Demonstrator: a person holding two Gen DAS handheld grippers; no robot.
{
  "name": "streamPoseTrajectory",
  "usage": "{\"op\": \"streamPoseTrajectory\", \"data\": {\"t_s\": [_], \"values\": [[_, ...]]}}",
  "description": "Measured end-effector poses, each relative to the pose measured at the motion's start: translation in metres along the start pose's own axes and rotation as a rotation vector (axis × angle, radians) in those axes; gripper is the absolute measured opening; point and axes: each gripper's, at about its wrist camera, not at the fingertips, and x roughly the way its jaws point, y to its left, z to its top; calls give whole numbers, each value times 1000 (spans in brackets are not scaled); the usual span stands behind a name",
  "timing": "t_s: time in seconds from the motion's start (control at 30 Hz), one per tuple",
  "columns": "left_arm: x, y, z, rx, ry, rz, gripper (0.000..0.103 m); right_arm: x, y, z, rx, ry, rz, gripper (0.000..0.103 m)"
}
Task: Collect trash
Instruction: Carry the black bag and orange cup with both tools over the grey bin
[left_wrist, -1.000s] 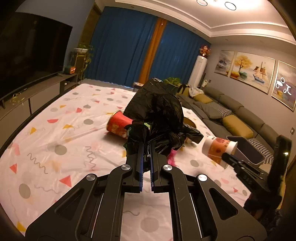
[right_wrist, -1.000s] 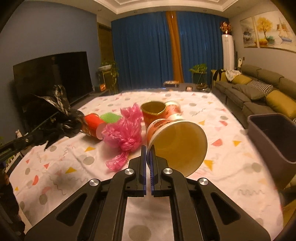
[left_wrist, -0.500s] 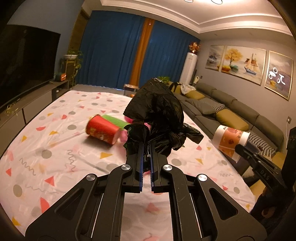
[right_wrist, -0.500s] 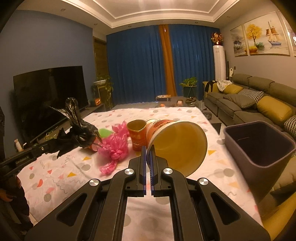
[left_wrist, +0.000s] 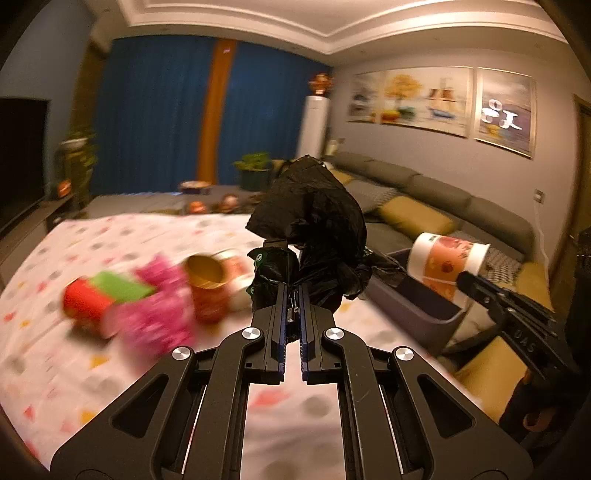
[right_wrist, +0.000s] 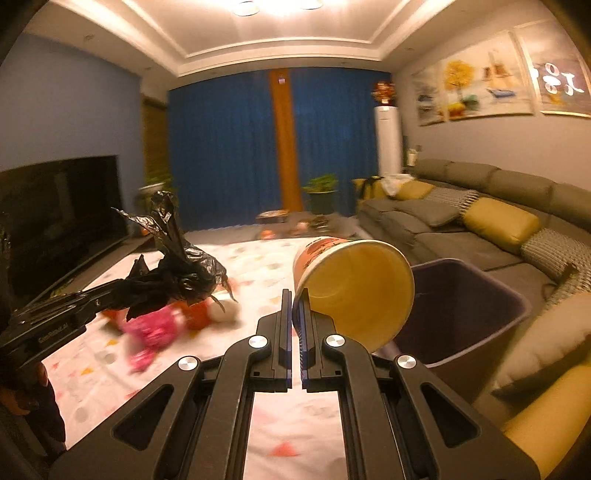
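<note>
A living room at night, seen from two handheld grippers over a table covered in a white cloth with coloured dots and triangles. The left gripper has its jaws closed on a crumpled black plastic bag, lifted above the table. The right gripper has its jaws pinched narrow on the rim of a paper cup, tipped on its side with its yellow inside facing the camera. The cup hangs just beside the open top of a dark bin that stands at the table's right edge, near a grey sofa with yellow cushions. Left on the table, blurred, lie a pink bag, a red cup on its side, something green and an orange cup. Blue curtains cover the far wall.
</note>
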Motion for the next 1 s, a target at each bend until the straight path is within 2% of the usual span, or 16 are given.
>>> {"op": "streamPoseTrajectory", "data": {"t_s": [0.23,0.43,0.6,1.0], "values": [[62,-70,25,77,-10,-133,5,4,-58,16,51,-26,-137,4],[109,-112,26,119,23,-197,5,6,-87,15,77,-35,-197,4],[134,-129,21,146,53,-220,5,9,-96,13,91,-35,-218,4],[158,-139,15,166,94,-234,5,17,-101,13,104,-28,-214,4]]}}
